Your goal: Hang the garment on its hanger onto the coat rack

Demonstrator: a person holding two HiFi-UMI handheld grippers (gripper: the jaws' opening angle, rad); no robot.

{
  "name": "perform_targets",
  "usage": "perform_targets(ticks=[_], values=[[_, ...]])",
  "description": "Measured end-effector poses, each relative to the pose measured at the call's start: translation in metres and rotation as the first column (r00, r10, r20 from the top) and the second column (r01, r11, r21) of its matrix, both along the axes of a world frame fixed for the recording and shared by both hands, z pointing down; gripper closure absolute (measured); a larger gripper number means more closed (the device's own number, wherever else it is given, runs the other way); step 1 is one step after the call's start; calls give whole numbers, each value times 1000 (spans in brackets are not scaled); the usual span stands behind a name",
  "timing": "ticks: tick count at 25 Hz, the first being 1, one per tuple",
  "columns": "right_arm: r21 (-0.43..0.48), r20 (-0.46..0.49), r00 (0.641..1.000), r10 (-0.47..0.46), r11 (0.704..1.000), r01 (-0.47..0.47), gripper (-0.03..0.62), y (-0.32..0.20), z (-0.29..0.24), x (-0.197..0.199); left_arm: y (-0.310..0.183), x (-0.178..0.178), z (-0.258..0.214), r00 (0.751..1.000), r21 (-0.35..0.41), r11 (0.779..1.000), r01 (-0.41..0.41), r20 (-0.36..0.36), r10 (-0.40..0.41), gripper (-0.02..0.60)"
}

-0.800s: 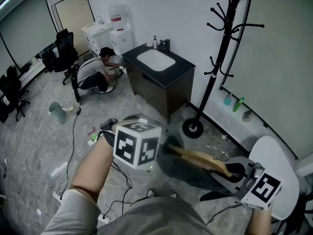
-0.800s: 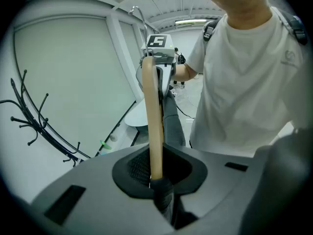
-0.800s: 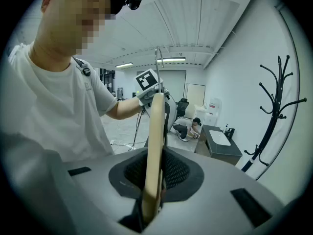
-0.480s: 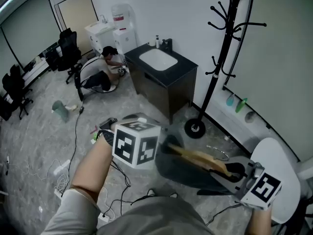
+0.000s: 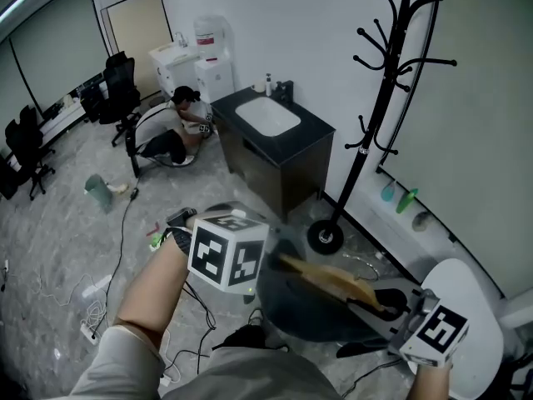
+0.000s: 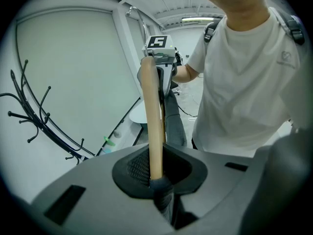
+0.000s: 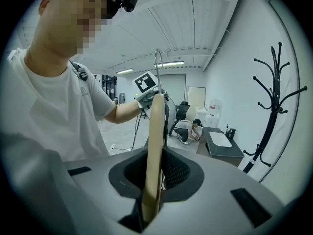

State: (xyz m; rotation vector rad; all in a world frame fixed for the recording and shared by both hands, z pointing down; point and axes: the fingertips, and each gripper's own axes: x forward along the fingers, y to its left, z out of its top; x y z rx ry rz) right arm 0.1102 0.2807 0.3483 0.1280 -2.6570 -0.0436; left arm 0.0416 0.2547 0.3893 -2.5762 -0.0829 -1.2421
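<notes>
Head view, hold: we are carrying the wooden hanger [image 5: 333,275] roughly level between the two tools. The left gripper [image 5: 271,258] is pinching one end and the right gripper [image 5: 398,319] the other, and the dark garment [image 5: 304,311] is sagging below.
Head view, target: the coat rack [image 5: 379,115] is standing well apart from the load, ahead beside the sink cabinet [image 5: 279,136]. Its prongs are bare, so nothing is hung yet.
Head view, risk: cables [image 5: 122,238] are trailing over the floor near us. We are judging that a step toward the rack could catch a foot and jolt the load.
Left gripper view, jaws: they are standing narrow and clamping the hanger's end, just where grey fabric is wrapping the wood.
Left gripper view, risk: with cloth lying between pad and wood, we are expecting the weaker hold here. A quick swing could let that end twist or slide out.
Right gripper view, jaws: they are closing tightly on the bare wood of the other end, and the metal hook [image 7: 157,65] is rising from the middle of the hanger.
Right gripper view, risk: we are gripping only the ends, so the hook has to be steered onto a prong from a distance. Tilting the hanger could shed the garment. Letting go before the hook is seated would drop the hanger.
</notes>
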Motion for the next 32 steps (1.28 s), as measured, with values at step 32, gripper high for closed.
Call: perform_targets(ticks=[32], values=[[-62,65,945,321,946,-318,543,-379,-64,-55,-404,-43,-69,968,156,956,-247,-10,252,541]])
